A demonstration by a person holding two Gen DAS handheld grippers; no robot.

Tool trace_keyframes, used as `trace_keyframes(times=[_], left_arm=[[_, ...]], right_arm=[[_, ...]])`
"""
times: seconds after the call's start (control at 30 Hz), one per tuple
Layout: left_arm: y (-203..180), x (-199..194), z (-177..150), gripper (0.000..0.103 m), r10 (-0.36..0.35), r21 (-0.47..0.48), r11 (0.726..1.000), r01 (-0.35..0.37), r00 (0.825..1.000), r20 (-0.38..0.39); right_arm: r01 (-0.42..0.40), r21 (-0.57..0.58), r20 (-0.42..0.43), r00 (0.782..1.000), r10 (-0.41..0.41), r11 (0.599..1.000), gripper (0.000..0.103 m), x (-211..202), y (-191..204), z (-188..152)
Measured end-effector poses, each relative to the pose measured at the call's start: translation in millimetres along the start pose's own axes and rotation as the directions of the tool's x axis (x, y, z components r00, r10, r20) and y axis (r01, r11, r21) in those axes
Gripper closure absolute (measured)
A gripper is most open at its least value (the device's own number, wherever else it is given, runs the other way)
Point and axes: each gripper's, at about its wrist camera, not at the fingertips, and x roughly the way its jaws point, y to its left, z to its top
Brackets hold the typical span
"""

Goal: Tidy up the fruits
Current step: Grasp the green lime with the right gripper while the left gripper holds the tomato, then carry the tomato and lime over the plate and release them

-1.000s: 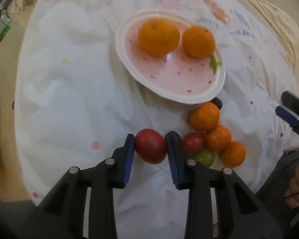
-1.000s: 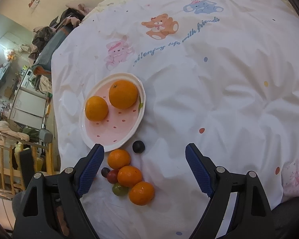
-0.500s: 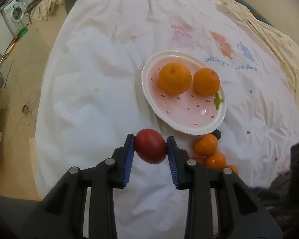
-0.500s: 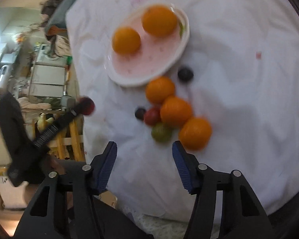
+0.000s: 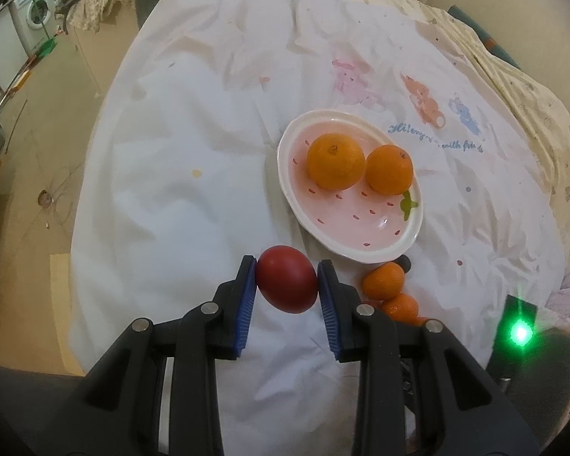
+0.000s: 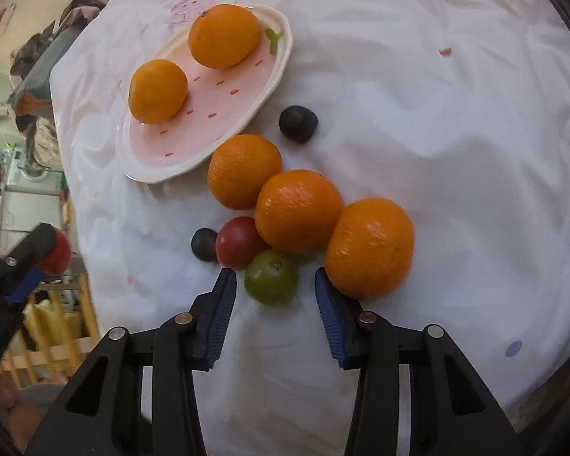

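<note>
Pink-glazed and strawberry-patterned, the oval plate [image 5: 380, 245] rests on a white printed bedsheet [image 5: 193, 197] and holds two oranges [image 5: 336, 160], side by side and nearly touching. In the left wrist view the left gripper [image 5: 287, 285] clamps a dark red plum [image 5: 287, 284] between its blue pads, raised over the sheet with the plate at about 1 o'clock from it. In the right wrist view the plate [image 6: 247, 117] sits at 11 o'clock from the right gripper [image 6: 273, 292], whose jaws stand wide apart. A green plum [image 6: 271, 282] lies on the sheet between those fingertips, touching neither pad as far as can be told. Three mandarins [image 6: 298, 211] run in a touching row from 12 to 2 o'clock, the nearest against the right finger. A small red plum [image 6: 237, 242] sits just behind the green one, with a dark plum [image 6: 205, 244] beside it and another dark plum [image 6: 298, 123] near the plate's rim.
</note>
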Motion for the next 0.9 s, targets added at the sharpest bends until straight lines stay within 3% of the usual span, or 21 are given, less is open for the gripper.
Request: trace_keyframes(times=[0.07, 0.33, 0.57, 0.9], left_arm=[[0, 0, 0, 0.075, -0.007, 0.000, 1.000, 0.007, 1.000, -0.003], [2, -1, 0, 0.075, -0.001, -0.012, 1.000, 0.001, 1.000, -0.004], [4, 6, 0, 0.075, 0.023, -0.012, 1.000, -0.023, 1.000, -0.014], [-1, 9, 1, 0.075, 0.054, 0.011, 0.998, -0.054, 0.998, 0.017]], right_arm=[[-0.007, -0.025, 0.005, 1.000, 0.007, 1.000, 0.073, 1, 3, -1], [-0.053, -0.029, -0.021, 0.998, 0.052, 0.998, 0.074, -10, -3, -5], [-0.131, -0.102, -0.030, 0.991, 0.129, 0.986, 0.074, -52, -10, -3], [-0.170, -0.245, 0.072, 0.979, 0.193, 0.955, 0.074, -114, -14, 36]])
